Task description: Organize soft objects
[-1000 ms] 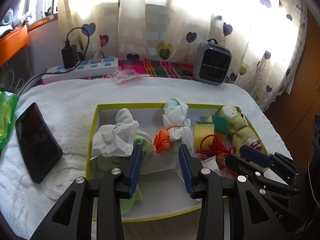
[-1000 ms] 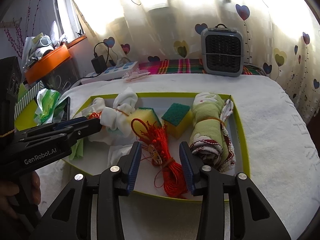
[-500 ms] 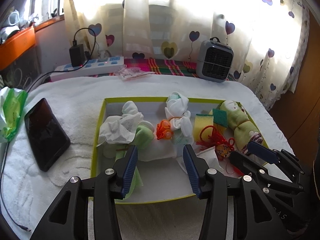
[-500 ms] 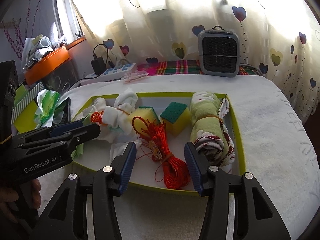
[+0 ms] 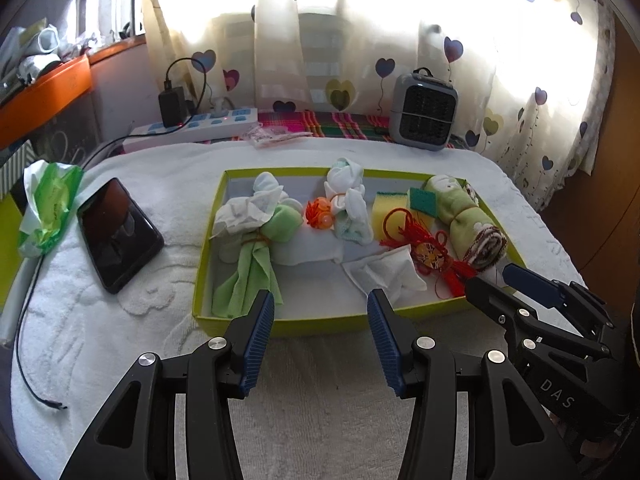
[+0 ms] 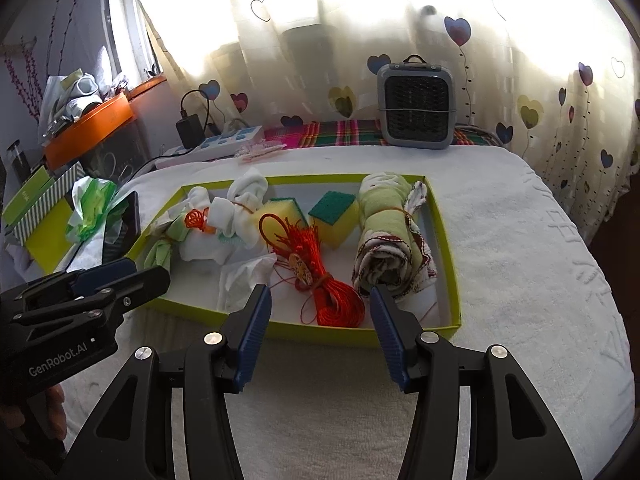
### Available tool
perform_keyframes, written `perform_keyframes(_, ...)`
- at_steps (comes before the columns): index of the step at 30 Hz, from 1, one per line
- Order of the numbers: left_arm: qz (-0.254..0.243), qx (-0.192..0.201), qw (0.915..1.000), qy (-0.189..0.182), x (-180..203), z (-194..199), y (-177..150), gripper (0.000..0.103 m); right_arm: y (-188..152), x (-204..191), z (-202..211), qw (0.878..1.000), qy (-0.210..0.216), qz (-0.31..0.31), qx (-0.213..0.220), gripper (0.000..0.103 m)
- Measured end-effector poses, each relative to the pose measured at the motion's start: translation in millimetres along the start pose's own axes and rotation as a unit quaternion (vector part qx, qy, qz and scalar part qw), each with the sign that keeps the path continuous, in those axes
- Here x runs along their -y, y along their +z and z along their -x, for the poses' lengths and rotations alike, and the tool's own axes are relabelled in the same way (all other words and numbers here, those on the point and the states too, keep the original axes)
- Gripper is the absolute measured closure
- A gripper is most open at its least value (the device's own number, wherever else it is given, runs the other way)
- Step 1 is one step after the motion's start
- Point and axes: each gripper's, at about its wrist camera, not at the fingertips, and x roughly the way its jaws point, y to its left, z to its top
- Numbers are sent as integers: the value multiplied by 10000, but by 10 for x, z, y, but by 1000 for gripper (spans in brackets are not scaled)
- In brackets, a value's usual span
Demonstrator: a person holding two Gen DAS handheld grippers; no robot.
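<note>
Two hand-held black grippers with blue ribbed pads hover at the near edge of a shallow lime-green cardboard tray point(image 5: 200, 280) set on a white terry towel point(image 5: 120, 320). The left gripper point(image 5: 321, 304) stands released, its jaws having just been opening, with nothing between them; the right gripper point(image 6: 318, 300) is likewise spread and empty, its jaws also freshly widened.

Inside the tray lie the soft things: a green cloth bundled with white tissue point(image 5: 256, 236), a knotted white sock bundle point(image 5: 348, 200) beside an orange knot ornament point(image 5: 318, 216), two yellow sponges with green scouring faces point(image 6: 334, 216), a red cord coil with tassel charm point(image 6: 332, 300), a loose white tissue point(image 5: 384, 276) and a rolled green patterned towel point(image 6: 390, 236) against the right wall.

Outside the tray, to its left, rest a black smartphone point(image 5: 118, 234) and a crumpled green-and-white plastic wrapper point(image 5: 50, 204). Behind, by the heart-printed curtain point(image 5: 360, 40), sit a white power strip with a black charger point(image 5: 196, 128), a grey box-shaped fan heater point(image 5: 424, 112) and a plaid cloth point(image 5: 340, 124). The tray's near wall stands between both grippers and the contents
</note>
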Motion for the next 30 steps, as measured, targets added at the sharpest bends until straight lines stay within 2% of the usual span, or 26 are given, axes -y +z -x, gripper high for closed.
perform_keyframes(13,-71,-459,9989,72,107,8,-408,55,-245,-32,197,9997,-164,58,-185,50)
perform_keyframes(15,-29,-505,9987,105,103,21,-461,56,-279,-31,203,9994,-213,46,-262,47)
perform_keyframes(17,-25,-559,9983,146,103,33,-517,55,-323,-35,206,9992,-229,52,-336,40)
perform_keyframes(21,-9,-769,9969,145,104,26,-618,55,-409,-54,217,9985,-241,89,-484,40)
perform_keyframes(30,-55,-680,9972,312,140,113,-768,55,-559,-88,255,9971,-358,170,-650,40)
